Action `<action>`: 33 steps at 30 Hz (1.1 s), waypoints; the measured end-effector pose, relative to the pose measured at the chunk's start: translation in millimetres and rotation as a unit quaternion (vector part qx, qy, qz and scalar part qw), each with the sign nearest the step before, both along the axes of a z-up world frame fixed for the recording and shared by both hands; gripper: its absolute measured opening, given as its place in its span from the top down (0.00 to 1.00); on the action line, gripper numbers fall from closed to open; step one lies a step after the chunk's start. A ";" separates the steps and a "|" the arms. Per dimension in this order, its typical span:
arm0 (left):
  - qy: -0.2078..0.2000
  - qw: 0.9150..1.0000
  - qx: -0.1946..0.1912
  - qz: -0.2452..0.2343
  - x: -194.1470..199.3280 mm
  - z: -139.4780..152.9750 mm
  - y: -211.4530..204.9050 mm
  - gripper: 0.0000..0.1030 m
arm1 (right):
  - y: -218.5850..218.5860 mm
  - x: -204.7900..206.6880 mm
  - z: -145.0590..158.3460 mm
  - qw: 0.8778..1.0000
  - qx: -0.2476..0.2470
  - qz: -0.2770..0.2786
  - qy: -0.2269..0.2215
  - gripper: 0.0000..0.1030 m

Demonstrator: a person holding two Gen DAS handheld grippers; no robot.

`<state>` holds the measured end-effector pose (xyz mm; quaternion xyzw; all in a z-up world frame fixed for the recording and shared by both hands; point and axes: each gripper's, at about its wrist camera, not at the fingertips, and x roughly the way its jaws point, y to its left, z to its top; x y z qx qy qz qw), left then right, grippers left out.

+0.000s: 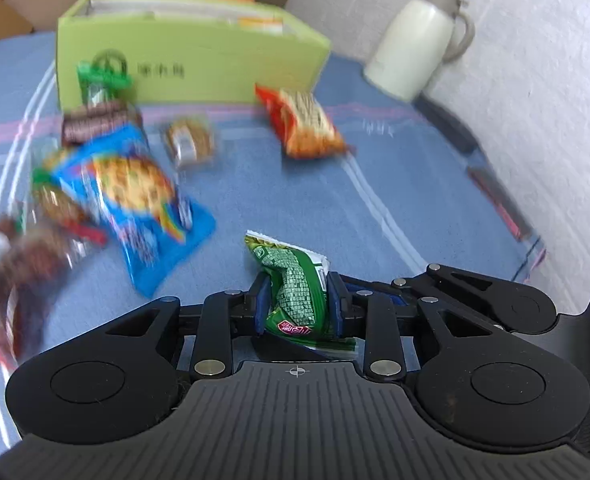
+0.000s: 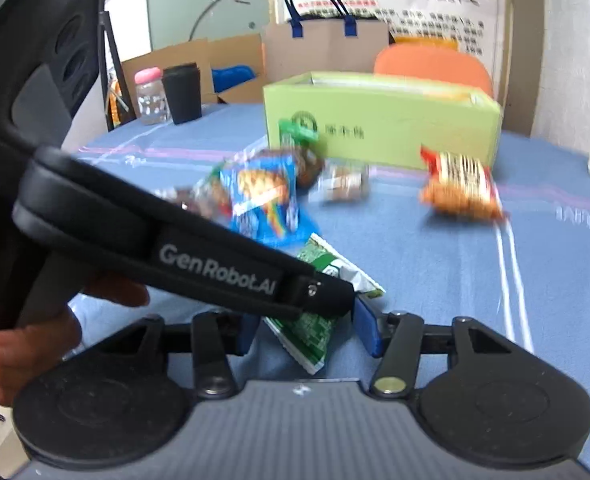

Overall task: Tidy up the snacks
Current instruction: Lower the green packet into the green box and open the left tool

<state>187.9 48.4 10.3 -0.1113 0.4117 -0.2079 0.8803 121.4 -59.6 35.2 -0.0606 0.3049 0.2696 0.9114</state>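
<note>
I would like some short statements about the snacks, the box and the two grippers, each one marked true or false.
1. The left gripper is shut on the green snack packet. True.
2. The right gripper pinches that packet too. False: its blue pads stand apart from the packet between them.
3. The green box lies tipped on its side. False: it stands upright, open at the top.
4. The orange snack packet lies on the blue tablecloth. True.
5. A white jug stands by the wall. True.

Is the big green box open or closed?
Open. The green box has no lid on top, and packets show inside it.
</note>
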 end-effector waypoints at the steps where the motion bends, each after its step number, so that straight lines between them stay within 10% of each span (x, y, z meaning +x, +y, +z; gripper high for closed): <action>1: -0.008 1.000 -0.005 0.005 5.6 9.0 3.4 0.94 | 2.8 6.4 8.1 1.000 -0.005 0.004 -0.015 0.44; 10: -0.072 0.996 -0.032 0.049 122.8 86.7 33.2 0.95 | 27.8 144.3 67.6 0.991 -0.037 0.030 -0.121 0.37; 21: -0.044 0.995 0.009 0.090 257.0 62.9 39.5 0.93 | 34.1 292.2 39.1 0.997 -0.011 0.042 -0.060 0.32; 24: -0.066 0.993 0.013 0.102 253.1 66.3 44.2 0.58 | 27.4 288.5 43.9 0.997 -0.005 0.029 -0.074 0.20; 33: -0.192 0.974 0.004 0.123 130.2 131.0 92.8 0.32 | 14.0 170.7 78.1 0.989 0.038 0.054 -0.133 0.09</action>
